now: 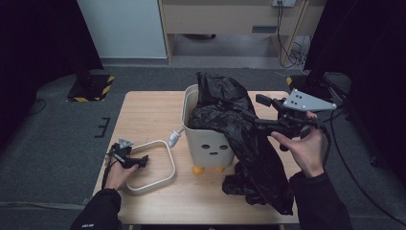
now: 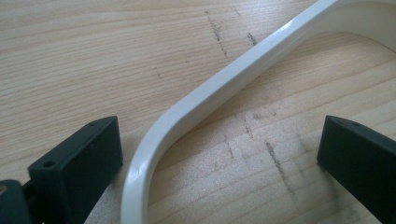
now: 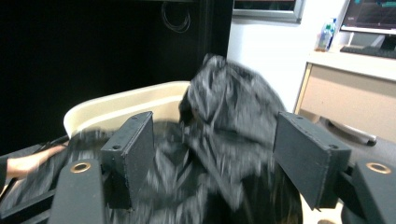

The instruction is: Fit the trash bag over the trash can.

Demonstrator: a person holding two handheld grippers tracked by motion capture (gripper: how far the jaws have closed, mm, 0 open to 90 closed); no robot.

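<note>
I am working a black bin bag into the small cream bin that is standing near the middle of the desk, and right now the bag is sitting half in and half out: one part is bunching up above the bin's rim, while the rest is spilling over the bin's right side and trailing down onto the desk toward my edge. My right tongs are hovering at the bin's right side, pointing leftward across the bag, jaws standing wide with nothing clamped; in the right gripper view the crumpled plastic is lying between and just beyond them, with the bin's rim curving behind. So the bag is lying straight ahead of the right tongs, its long run going from the bin mouth down and toward me, and this hand is by far the nearer one to it. My left tongs are resting well apart from the bin, down at the left of the desk, over the loose white ring frame that is lying flat there. In the left gripper view they are standing wide open astride the frame's rounded corner, the band passing between them without either pad pressing on it. I am judging that the next move belongs to the right hand: closing on a fold of the bag near the rim and spreading it over the edge, before the frame is brought across.
</note>
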